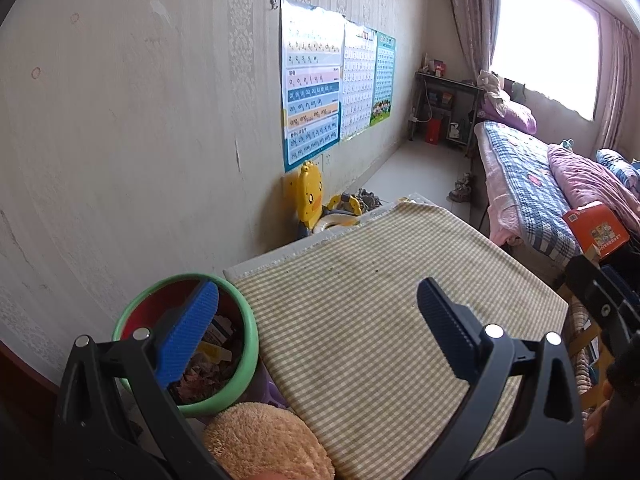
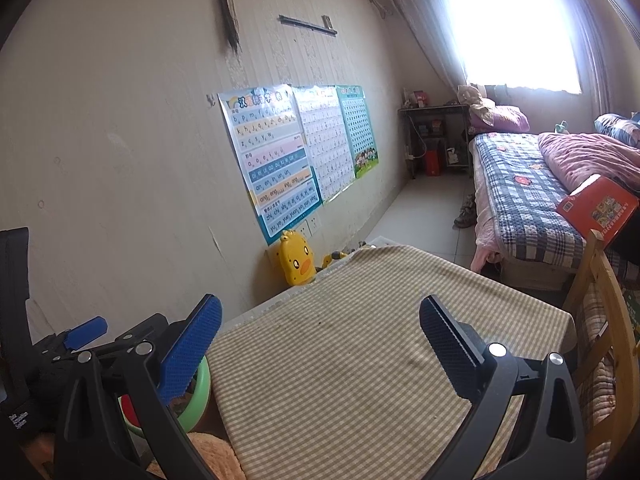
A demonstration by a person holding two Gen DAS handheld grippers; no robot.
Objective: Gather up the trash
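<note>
Both tools look alike. The left gripper [image 1: 318, 316], filling the lower frame, has black plastic arms with triangular cut-outs, round silver rivets at the joints and blue ridged pads [image 1: 188, 332]. The right gripper [image 2: 320, 336] has the same black frame, silver rivets and blue textured pads [image 2: 192, 350].

The yellow-checked tablecloth [image 1: 384, 300] lies bare across its whole top — open passage above it. At its left edge the green-rimmed red trash bin [image 1: 244, 320] crowds the wall, a tan plush toy [image 1: 264, 440] touching it; right of the cloth stands a wooden chair [image 2: 604, 280].
</note>
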